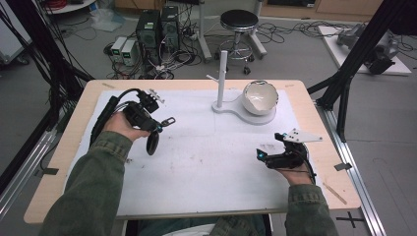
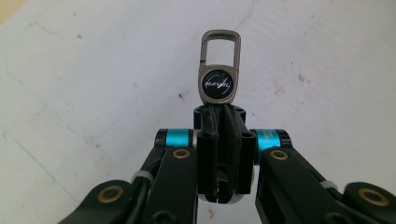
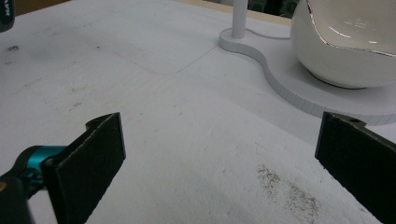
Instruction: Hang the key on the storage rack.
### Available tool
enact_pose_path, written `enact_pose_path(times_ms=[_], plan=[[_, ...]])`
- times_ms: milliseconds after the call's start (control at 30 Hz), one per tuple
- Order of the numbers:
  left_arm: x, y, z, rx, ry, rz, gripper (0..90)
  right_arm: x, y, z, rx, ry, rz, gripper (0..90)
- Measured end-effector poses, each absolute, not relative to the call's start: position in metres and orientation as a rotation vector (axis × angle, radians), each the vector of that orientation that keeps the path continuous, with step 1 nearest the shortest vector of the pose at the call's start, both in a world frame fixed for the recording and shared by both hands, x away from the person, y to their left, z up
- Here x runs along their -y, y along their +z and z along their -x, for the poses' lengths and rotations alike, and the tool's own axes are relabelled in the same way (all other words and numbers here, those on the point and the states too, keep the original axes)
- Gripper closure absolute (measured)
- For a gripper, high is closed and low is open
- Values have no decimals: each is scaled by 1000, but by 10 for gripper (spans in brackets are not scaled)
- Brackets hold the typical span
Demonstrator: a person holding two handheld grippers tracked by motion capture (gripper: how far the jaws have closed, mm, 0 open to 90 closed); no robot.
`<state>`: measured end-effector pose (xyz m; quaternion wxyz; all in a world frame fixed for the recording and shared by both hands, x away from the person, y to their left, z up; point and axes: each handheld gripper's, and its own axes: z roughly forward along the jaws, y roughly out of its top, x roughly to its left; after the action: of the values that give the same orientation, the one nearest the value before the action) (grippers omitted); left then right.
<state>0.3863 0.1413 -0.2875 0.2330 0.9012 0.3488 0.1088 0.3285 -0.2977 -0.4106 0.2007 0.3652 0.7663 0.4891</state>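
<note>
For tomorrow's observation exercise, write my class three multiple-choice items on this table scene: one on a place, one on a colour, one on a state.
1. Where does the white bowl sit?
A. on the white stand base beside the post
B. on the floor
C. in a hand

2. What colour are the accents by the left gripper jaws?
A. red
B. cyan
C. yellow

3. How do the right gripper jaws stand?
A. shut on the bowl
B. shut on nothing
C. wide apart

Answers: 1 A, the high view shows the bowl resting on the base right of the post. 2 B, cyan sleeves flank the jaws, which clamp a metal keychain clip. 3 C, bare table mat shows between them.
</note>
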Motion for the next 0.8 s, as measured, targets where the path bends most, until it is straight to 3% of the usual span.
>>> enact_pose_path(times_ms=[400, 800], plan=[[-120, -258, -412, -919, 303, -2456, 834, 297, -411, -329, -2149, 1367, -1027, 5], [-94, -223, -436, -879, 386, -2459, 834, 298, -411, -329, -2144, 1371, -1038, 5]])
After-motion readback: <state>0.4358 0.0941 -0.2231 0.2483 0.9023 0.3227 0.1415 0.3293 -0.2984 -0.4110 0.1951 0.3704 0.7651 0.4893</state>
